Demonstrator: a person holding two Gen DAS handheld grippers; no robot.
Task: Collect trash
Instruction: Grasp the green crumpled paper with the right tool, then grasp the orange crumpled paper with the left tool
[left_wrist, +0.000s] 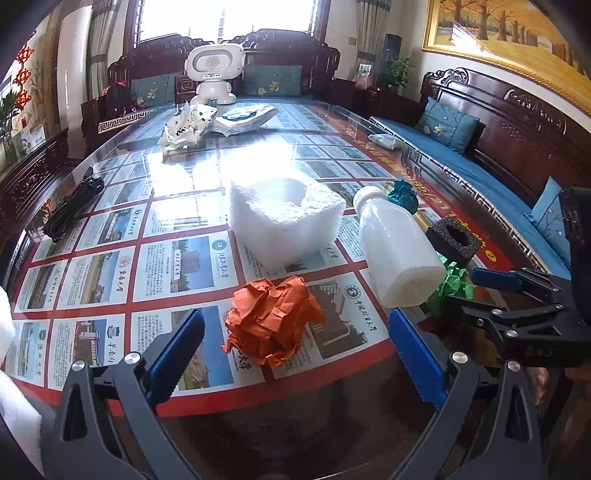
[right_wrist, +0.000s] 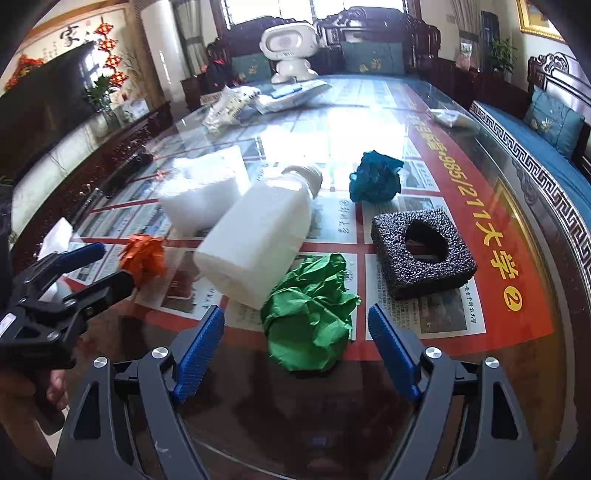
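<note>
Both grippers gaping wide, left gripper (left_wrist: 295, 354) at orange paper (left_wrist: 271, 321), right gripper (right_wrist: 295, 350) at green paper (right_wrist: 310, 314); risks nudging bottle (right_wrist: 255, 236) at 11 o'clock.

The left hand-held gripper (left_wrist: 295, 354) is open above the glass-topped desk (left_wrist: 110, 229), its blue pads flanking a crumpled orange paper ball (left_wrist: 271, 321). Beyond lie a white foam block (left_wrist: 284, 218) and a white plastic bottle (left_wrist: 397, 251) on its side. The right hand-held gripper (left_wrist: 480, 291) enters from the right, near green paper (left_wrist: 452, 282) and a black foam block (left_wrist: 453, 238).
</note>
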